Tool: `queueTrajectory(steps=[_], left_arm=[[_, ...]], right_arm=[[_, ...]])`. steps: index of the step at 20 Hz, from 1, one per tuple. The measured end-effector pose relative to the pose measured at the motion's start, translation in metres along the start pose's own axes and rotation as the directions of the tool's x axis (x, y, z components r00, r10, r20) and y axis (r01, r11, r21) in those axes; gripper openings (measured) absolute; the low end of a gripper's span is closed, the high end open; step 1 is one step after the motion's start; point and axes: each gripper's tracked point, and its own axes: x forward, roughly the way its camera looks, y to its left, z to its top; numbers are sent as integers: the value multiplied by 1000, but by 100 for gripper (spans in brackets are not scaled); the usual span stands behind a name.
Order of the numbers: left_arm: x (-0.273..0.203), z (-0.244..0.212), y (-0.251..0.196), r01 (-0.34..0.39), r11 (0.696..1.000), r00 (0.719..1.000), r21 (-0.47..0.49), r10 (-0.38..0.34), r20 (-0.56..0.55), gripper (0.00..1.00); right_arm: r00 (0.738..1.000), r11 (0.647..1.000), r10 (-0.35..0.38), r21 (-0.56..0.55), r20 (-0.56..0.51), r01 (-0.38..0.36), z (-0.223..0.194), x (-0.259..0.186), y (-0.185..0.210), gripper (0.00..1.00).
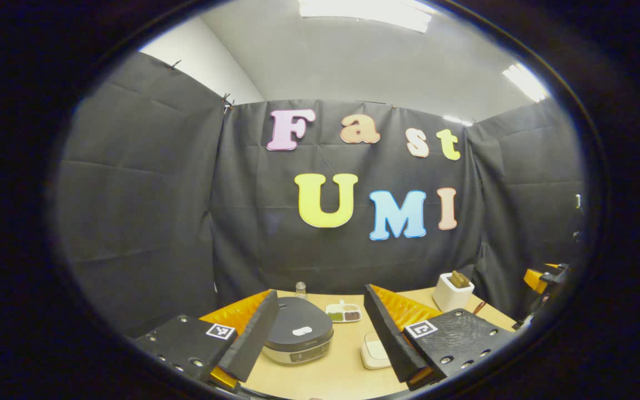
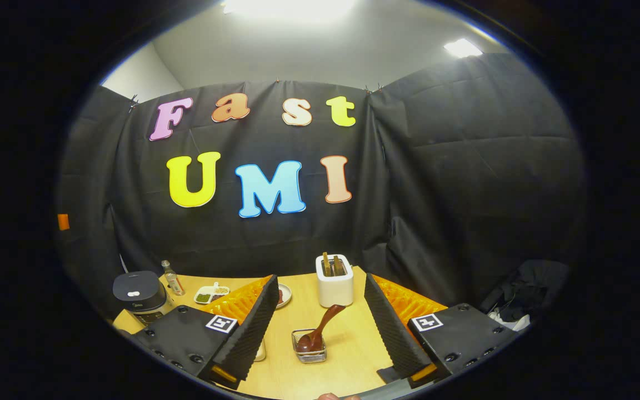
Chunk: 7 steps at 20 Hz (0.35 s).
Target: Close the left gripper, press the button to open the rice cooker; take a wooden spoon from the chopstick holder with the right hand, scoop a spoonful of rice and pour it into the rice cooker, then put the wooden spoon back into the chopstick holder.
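Wooden table (image 2: 348,339), light tan, across the bottom of both views. In the right gripper view: cooker (image 2: 138,297) at far left, lid down; bottle (image 2: 173,278) just right of it; divided dish (image 2: 211,293) with green and pale fillings next; small plate (image 2: 284,294) partly hidden; white holder (image 2: 334,286) at centre back; wire basket (image 2: 310,349) in front of it, a spoon (image 2: 320,329) leaning in it. In the left gripper view, a white pad (image 1: 373,350) lies lower centre, right of the cooker (image 1: 298,336).
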Motion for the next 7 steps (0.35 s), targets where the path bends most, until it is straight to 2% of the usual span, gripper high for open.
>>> queueTrajectory(steps=[4, 7], left_arm=[[3, -17, -3, 5, 999, 999, -43, -6, -32, 95], [5, -26, -4, 0, 1000, 999, -10, 0, -50, 95]], right_arm=[[995, 997, 72, -29, -69, -74, -18, 16, 22, 98], [987, 992, 107, -50, -118, -113, -35, 21, 40, 98]])
